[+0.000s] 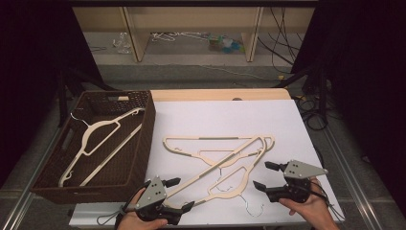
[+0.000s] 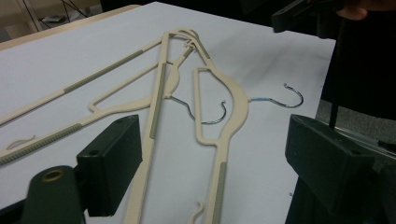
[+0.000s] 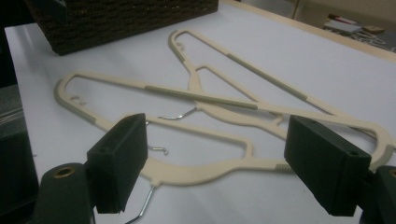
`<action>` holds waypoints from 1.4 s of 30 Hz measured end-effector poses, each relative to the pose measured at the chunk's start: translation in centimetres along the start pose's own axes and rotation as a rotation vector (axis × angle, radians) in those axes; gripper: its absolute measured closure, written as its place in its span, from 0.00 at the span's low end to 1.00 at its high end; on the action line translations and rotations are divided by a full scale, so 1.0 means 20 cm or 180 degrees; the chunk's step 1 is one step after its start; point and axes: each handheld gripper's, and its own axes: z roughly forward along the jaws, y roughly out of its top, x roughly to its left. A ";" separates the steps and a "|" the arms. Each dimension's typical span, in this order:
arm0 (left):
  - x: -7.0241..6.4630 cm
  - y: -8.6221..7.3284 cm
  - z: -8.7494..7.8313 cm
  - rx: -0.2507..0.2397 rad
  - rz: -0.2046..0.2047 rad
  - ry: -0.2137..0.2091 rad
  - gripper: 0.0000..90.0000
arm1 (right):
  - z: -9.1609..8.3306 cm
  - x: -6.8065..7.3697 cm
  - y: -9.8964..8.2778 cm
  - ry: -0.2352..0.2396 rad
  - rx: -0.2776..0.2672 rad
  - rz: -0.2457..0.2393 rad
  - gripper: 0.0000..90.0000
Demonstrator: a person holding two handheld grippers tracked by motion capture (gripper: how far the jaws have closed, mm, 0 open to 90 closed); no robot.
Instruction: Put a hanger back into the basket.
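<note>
Item 1: pile of 3 cream hangers (image 1: 225, 158), overlapping flat on the white table (image 1: 215, 115), from its middle toward the near edge; the nearest wire hook (image 1: 253, 208) lies close to that edge.
Item 2: brown basket (image 1: 143, 143) at the left edge, holding 1 hanger (image 1: 98, 141).
Item 3: left gripper (image 1: 184, 194) at the near edge, jaws spread apart, straddling a hanger arm without pressing it.
Item 4: right gripper (image 1: 265, 175) near the near right corner, jaws apart, nothing held.
Open room: the far half and far right corner of the table are bare.
Writing: none legible.
</note>
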 end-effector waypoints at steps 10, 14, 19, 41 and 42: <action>0.02 0.00 -0.03 -0.0055 0.0037 0.0105 0.21 | 0.31 -0.23 0.02 0.0287 0.0505 -0.0145 0.28; 0.02 0.00 -0.03 -0.0077 0.0053 0.0069 0.21 | 0.38 -0.26 0.03 0.0422 0.0594 -0.0111 0.28; 0.02 0.00 -0.04 -0.0075 0.0038 0.0107 0.21 | 0.41 -0.30 0.04 0.0557 0.0715 -0.0151 0.28; 0.02 0.00 -0.03 -0.0020 0.0077 0.0059 0.23 | 0.44 -0.37 0.03 0.0806 0.1373 -0.0629 0.26; 0.02 0.00 -0.03 -0.0008 0.0086 0.0060 0.23 | 0.44 -0.37 0.03 0.0803 0.1368 -0.0637 0.26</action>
